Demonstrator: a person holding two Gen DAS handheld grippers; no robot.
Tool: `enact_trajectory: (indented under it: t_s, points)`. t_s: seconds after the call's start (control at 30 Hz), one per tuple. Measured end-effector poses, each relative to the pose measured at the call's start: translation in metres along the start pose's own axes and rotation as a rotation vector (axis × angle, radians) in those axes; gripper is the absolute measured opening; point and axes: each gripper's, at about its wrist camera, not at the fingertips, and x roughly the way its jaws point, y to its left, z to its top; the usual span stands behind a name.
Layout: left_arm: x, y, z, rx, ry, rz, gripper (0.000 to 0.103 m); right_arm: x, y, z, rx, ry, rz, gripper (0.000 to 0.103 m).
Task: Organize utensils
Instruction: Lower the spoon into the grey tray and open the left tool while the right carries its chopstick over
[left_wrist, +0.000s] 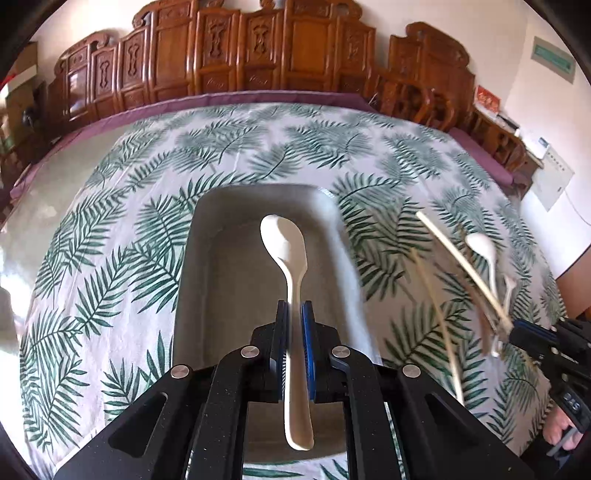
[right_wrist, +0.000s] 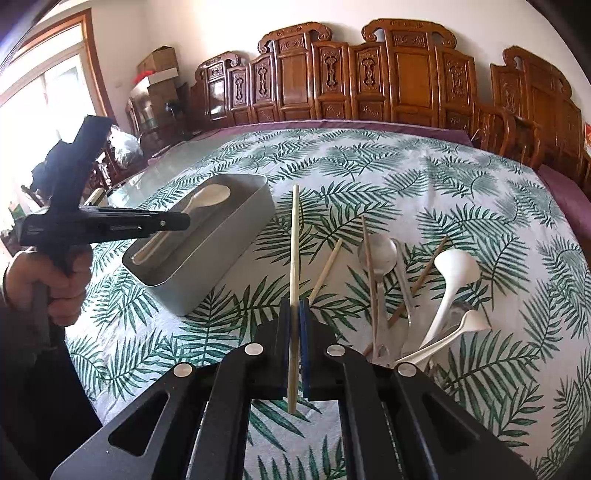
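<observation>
My left gripper is shut on the handle of a white spoon, whose bowl points forward over the grey box. In the right wrist view the same left gripper holds that spoon above the open grey box. My right gripper is shut on a pale wooden chopstick, lifted over the cloth just right of the box. From the left wrist view it shows at the right edge as the right gripper with its chopstick.
A loose pile lies on the leaf-print tablecloth right of my right gripper: a metal spoon, a white ladle-like spoon, a second white spoon, a brown chopstick and a pale chopstick. Carved wooden chairs line the far edge.
</observation>
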Motion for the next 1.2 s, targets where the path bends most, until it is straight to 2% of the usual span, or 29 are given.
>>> enact_trajectory:
  t_s: [0.33, 0.6, 0.8, 1.2]
  points:
    - [0.015, 0.018, 0.006, -0.053, 0.042, 0.015, 0.007, 0.009, 0.025, 0.027, -0.013, -0.002, 0.024, 0.006]
    - [-0.011, 0.035, 0.014, -0.066, -0.014, 0.027, 0.008, 0.028, 0.056, 0.053, -0.002, -0.006, 0.066, 0.006]
    - [-0.035, 0.051, 0.019, -0.077, -0.066, 0.036, 0.013, 0.053, 0.079, 0.062, 0.004, 0.034, 0.085, 0.006]
    - [-0.050, 0.070, 0.022, -0.094, -0.101, 0.055, 0.014, 0.102, 0.102, 0.070, 0.067, 0.124, 0.090, 0.006]
